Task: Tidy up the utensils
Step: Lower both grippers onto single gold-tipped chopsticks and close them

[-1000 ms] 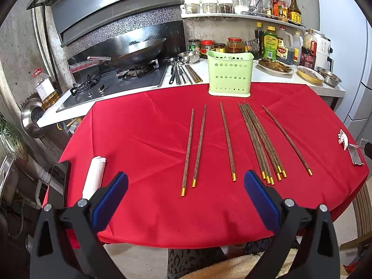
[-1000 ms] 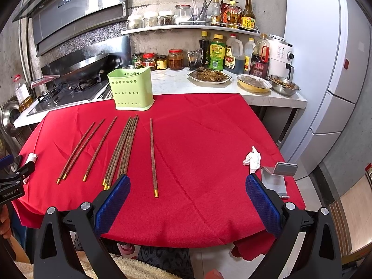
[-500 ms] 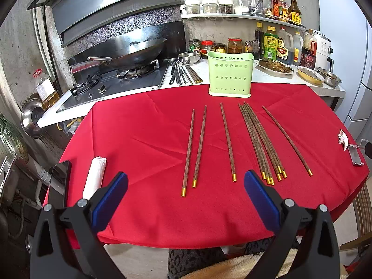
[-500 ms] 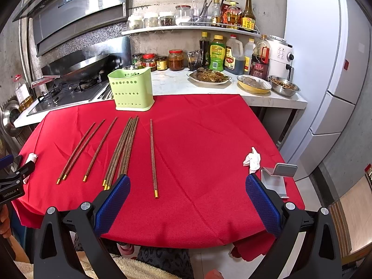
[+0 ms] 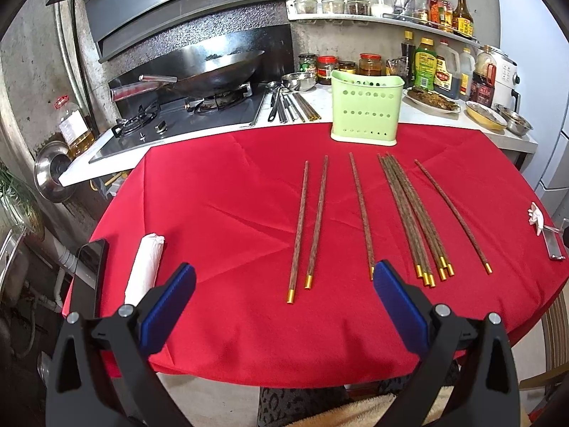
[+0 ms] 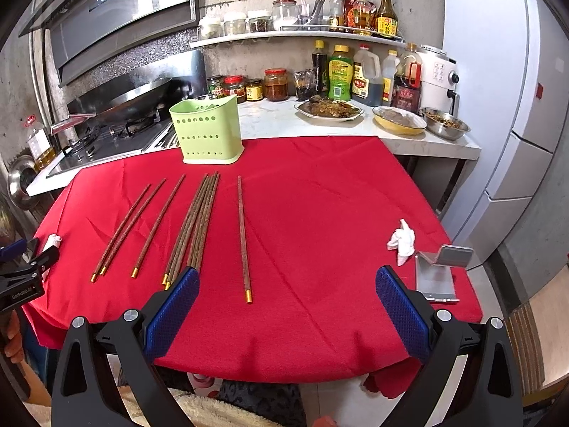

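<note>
Several brown chopsticks with gold tips lie on the red tablecloth: a pair, a single one, a bundle and a single one at the right. A green perforated utensil holder stands upright at the table's far edge; it also shows in the right wrist view. My left gripper is open and empty over the near edge. My right gripper is open and empty, near the lone chopstick and the bundle.
A rolled white cloth and a phone lie at the table's left. A crumpled tissue and a metal phone stand sit at the right. The stove with a wok, loose utensils, dishes and bottles fill the counter behind.
</note>
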### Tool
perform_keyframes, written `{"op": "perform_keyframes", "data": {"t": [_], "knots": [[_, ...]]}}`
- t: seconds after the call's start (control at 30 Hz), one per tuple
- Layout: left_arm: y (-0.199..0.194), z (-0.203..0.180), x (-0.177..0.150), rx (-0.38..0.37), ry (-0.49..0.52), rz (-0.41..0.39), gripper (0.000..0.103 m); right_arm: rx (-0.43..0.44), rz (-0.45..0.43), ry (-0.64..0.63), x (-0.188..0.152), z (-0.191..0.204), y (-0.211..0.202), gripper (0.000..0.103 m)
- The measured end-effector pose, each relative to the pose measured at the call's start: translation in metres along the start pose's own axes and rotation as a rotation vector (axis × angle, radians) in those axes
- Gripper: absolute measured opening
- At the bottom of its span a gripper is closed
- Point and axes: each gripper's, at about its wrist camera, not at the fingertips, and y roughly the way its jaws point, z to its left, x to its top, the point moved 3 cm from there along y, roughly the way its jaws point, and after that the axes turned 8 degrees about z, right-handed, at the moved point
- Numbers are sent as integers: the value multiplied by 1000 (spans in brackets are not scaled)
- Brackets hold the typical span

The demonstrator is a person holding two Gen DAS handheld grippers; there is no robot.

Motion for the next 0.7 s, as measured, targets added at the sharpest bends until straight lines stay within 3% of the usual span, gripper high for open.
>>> {"op": "perform_keyframes", "data": {"t": [0.2,0.53,0.7], "knots": [[25,2,-3,15,18,19,97,16,22,-23,1,10,25,97],[62,12,-11,-27,30,55,97,10,-2,-22,0,15,58,98],[70,18,-17,-2,35,30,97,19,-3,-30,-1,18,71,98]]}}
